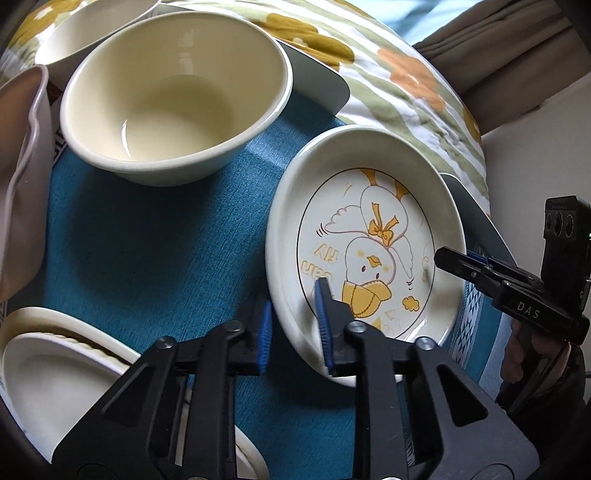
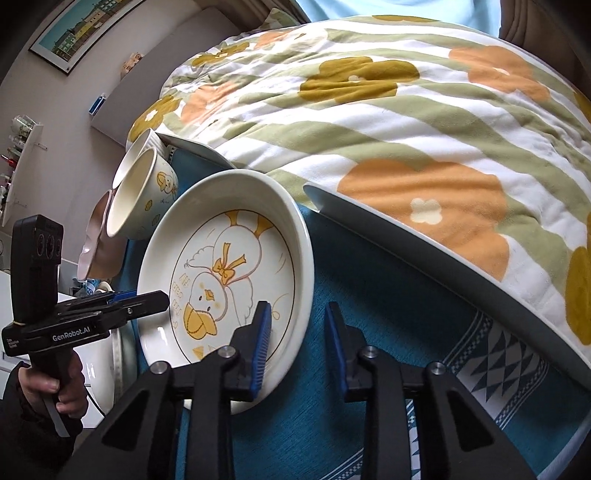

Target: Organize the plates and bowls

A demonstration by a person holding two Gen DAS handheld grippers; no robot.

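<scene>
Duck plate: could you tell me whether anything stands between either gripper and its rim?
Nothing visible does. The left gripper straddles the duck plate at its rim, one finger inside and one outside, and the right gripper straddles the opposite side likewise. The cream bowl sits clear of both.

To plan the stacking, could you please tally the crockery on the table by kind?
Cream bowls: 2
Duck plate: 1
Pink wavy-rimmed bowl: 1
Stacked white dishes, lower left: 2 visible
Total: 6
</scene>
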